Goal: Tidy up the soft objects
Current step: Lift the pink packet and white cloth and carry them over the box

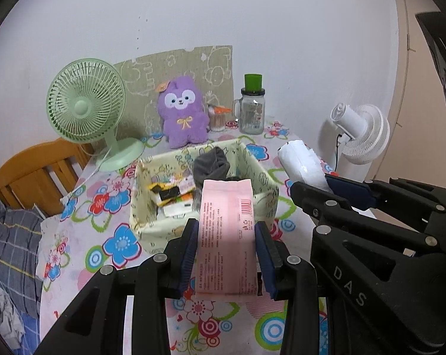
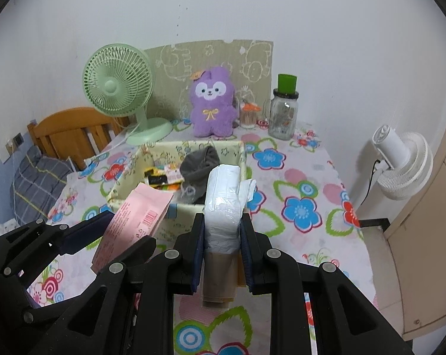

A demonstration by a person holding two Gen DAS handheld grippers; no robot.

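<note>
Holding one soft pack each, both grippers hang above the near edge of the fabric bin, which looks like the place where these things are being gathered. The left gripper is clamped on a flat pink packet, its blue pads pressing the two long edges so that the printed face with the barcode stays upright and unbent. The right gripper is closed on a white plastic-wrapped bundle, squeezed narrow where the pads bite; the wrap is crinkled and glossy, and a tan part shows below the grip.

Both packs sit clear of the flowered tablecloth, just in front of the bin and not yet inside it. The bin has limp printed cloth walls and already holds a dark grey sock and some small flat packets. Behind it a purple plush toy stands untouched beside a green fan.
</note>
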